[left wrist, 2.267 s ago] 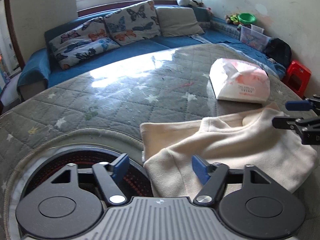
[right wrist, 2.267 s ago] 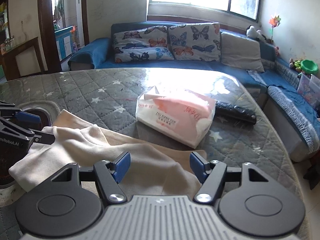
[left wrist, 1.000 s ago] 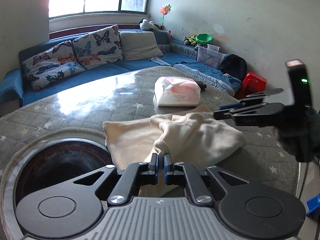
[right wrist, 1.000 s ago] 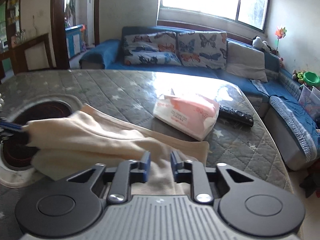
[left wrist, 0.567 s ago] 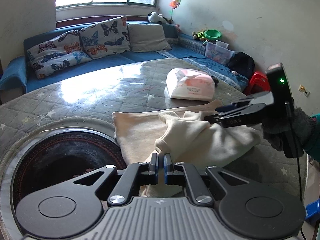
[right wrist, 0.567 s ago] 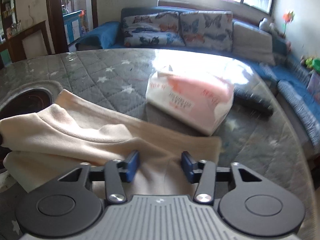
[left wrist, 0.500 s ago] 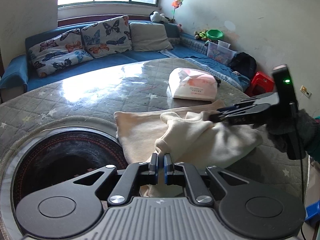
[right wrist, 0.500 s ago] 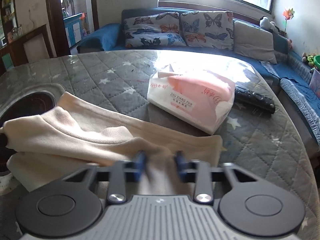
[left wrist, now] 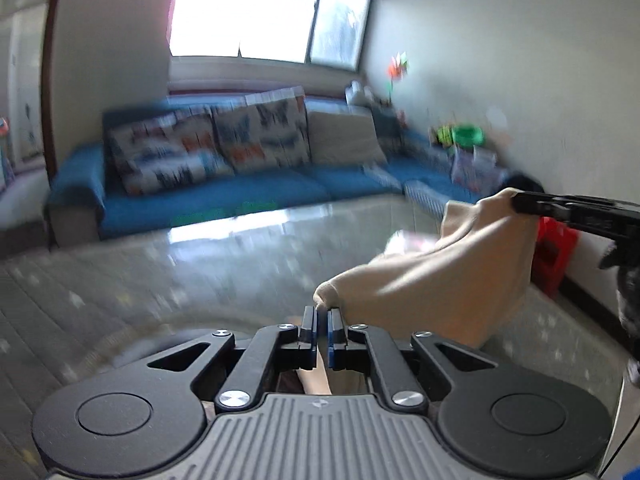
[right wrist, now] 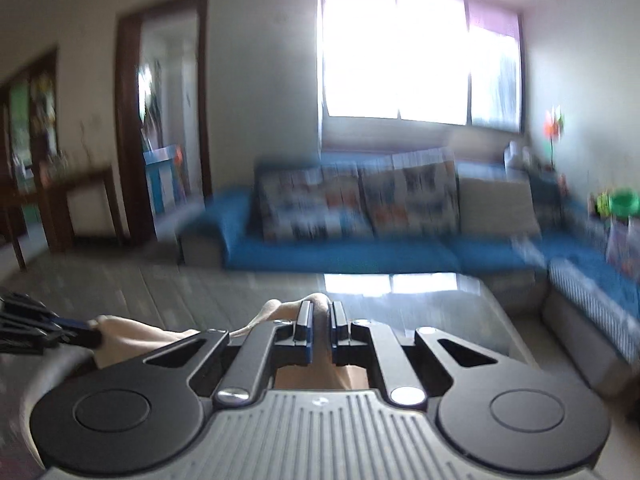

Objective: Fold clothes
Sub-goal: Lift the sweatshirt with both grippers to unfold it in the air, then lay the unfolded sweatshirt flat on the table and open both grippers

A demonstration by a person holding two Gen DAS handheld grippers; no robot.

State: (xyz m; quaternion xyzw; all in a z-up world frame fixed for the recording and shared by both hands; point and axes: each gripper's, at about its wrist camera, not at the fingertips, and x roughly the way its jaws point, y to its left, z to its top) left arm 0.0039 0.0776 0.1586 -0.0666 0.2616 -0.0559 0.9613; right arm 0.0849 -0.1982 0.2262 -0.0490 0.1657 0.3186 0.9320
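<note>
- Blue sofa (left wrist: 208,196) at 12 o'clock behind quilted table (left wrist: 120,280).
- Left hand-held gripper (left wrist: 319,330) & right hand-held gripper (right wrist: 319,326) each clenched on cream garment (left wrist: 448,276).
- Looks soft, light, floppy; hold edges/corners.

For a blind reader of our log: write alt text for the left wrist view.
The left gripper is shut on a cream garment, lifted above a grey quilted table; the right gripper pinches its far corner. Behind, blurred, are a blue sofa with cushions and a bright window.
</note>
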